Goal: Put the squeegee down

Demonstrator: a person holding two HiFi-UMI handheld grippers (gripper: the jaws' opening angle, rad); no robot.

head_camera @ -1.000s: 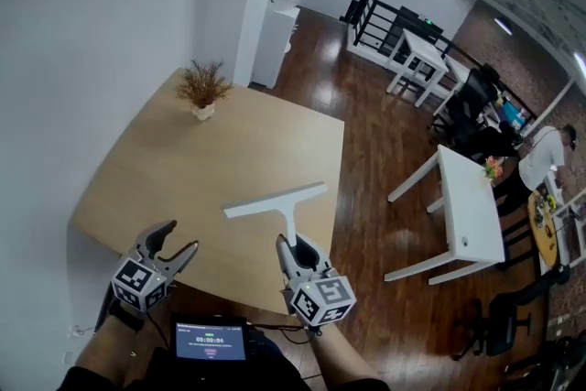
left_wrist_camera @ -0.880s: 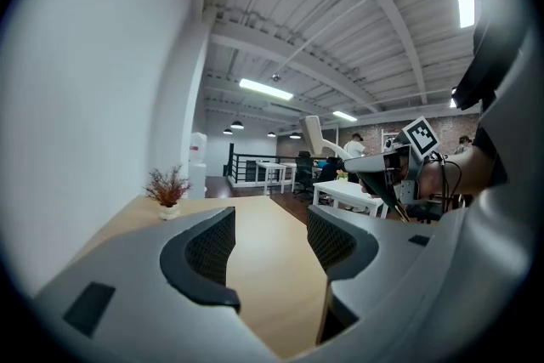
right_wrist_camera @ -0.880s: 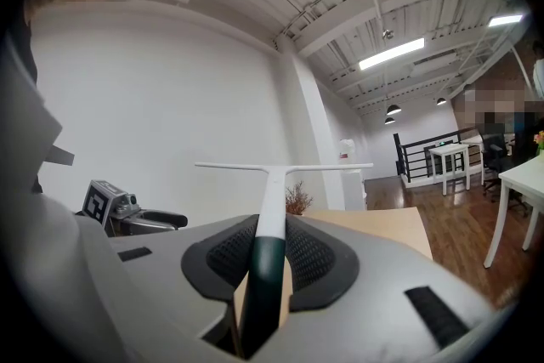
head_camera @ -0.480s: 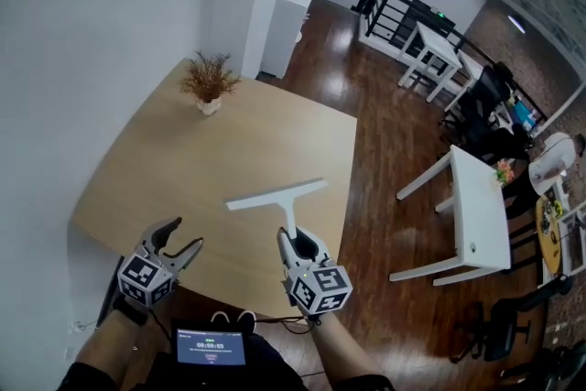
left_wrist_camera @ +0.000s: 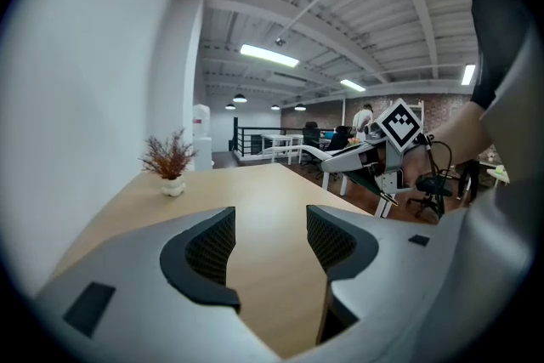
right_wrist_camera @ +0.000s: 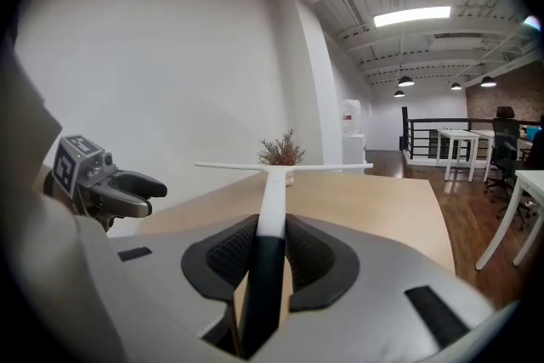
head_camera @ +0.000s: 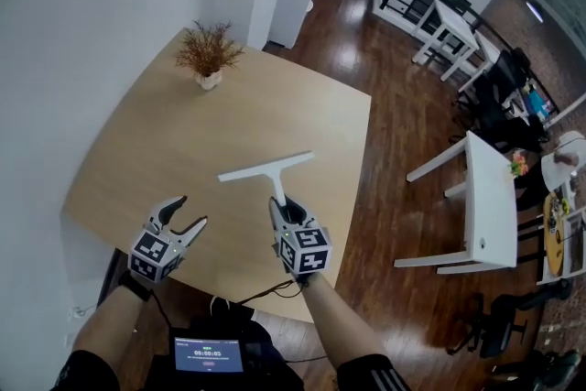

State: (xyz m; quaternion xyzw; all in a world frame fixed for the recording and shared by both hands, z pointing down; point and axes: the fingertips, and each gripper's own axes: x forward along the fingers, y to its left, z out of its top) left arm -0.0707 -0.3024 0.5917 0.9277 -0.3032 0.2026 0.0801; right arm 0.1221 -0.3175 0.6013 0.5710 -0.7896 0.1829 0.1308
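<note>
A white squeegee (head_camera: 268,168) with a long thin blade and a dark lower handle is held above the wooden table (head_camera: 183,142). My right gripper (head_camera: 283,211) is shut on its handle, and the blade (right_wrist_camera: 280,167) points away from me, level, in the right gripper view. My left gripper (head_camera: 181,216) hovers open near the table's front edge with nothing between its fingers (left_wrist_camera: 208,246). The left gripper (right_wrist_camera: 140,184) also shows at the left of the right gripper view.
A small potted dry plant (head_camera: 208,56) stands at the table's far corner by the white wall. A white table (head_camera: 490,206) and dark chairs stand on the wood floor to the right. A tablet screen (head_camera: 208,354) sits at my waist.
The view has shifted: both grippers now sit a little farther over the table. The squeegee stays gripped in the right gripper with its blade level. The left gripper stays open.
</note>
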